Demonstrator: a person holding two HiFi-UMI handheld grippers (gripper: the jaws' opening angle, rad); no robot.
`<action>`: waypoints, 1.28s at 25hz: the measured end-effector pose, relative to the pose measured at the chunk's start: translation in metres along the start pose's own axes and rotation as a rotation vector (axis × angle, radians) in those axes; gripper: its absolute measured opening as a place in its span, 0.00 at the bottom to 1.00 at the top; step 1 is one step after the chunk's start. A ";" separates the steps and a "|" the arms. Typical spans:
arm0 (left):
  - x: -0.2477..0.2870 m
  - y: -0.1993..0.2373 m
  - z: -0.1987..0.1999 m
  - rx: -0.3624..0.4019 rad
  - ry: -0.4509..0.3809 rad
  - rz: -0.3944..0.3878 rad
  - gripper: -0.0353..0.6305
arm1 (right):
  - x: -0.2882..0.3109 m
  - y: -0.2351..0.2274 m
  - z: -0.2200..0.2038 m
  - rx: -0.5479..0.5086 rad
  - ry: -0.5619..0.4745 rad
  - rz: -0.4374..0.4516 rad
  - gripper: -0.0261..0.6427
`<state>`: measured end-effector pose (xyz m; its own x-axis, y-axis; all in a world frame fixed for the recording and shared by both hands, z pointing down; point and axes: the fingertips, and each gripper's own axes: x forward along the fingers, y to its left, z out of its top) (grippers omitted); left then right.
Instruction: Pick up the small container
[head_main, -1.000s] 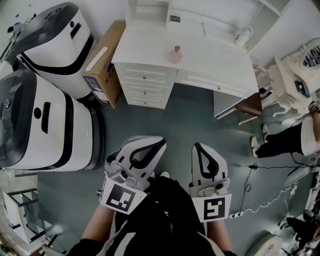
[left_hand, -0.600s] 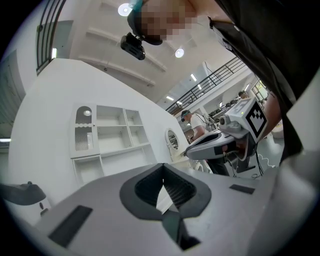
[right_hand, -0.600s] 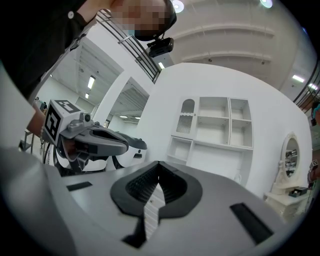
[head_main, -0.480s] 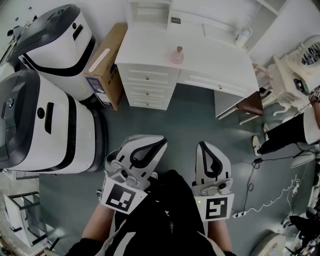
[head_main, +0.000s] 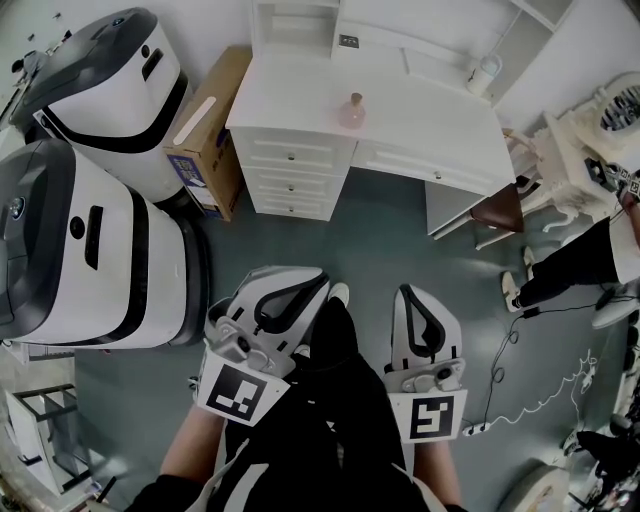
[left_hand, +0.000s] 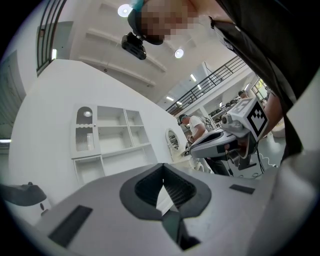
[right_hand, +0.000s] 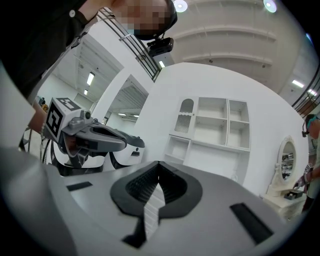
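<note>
Small container (head_main: 351, 108) stands by the desk's (head_main: 430, 122) front edge; judged light, stiff, breakable. Take its wider body, not the narrow top. Left gripper (head_main: 300, 284) and right gripper (head_main: 411, 296): jaws together, empty.

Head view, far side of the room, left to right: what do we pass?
Upper white-and-dark-grey rounded machine → brown cardboard box → small pink bottle on the white desk → small white cup → ornate white furniture.
</note>
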<state>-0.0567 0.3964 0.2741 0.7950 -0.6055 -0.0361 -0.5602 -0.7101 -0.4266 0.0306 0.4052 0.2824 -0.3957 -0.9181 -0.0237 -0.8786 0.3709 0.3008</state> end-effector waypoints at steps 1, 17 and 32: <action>0.002 0.001 -0.001 0.000 0.000 0.002 0.05 | 0.002 -0.002 -0.001 -0.002 0.001 0.001 0.04; 0.066 0.051 -0.023 0.004 0.016 0.051 0.05 | 0.076 -0.047 -0.017 0.016 -0.028 0.048 0.04; 0.168 0.122 -0.057 0.001 0.084 0.115 0.05 | 0.186 -0.124 -0.044 0.053 -0.043 0.146 0.04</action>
<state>-0.0048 0.1875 0.2678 0.7031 -0.7110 -0.0094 -0.6465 -0.6337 -0.4248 0.0782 0.1827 0.2821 -0.5301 -0.8475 -0.0251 -0.8235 0.5076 0.2535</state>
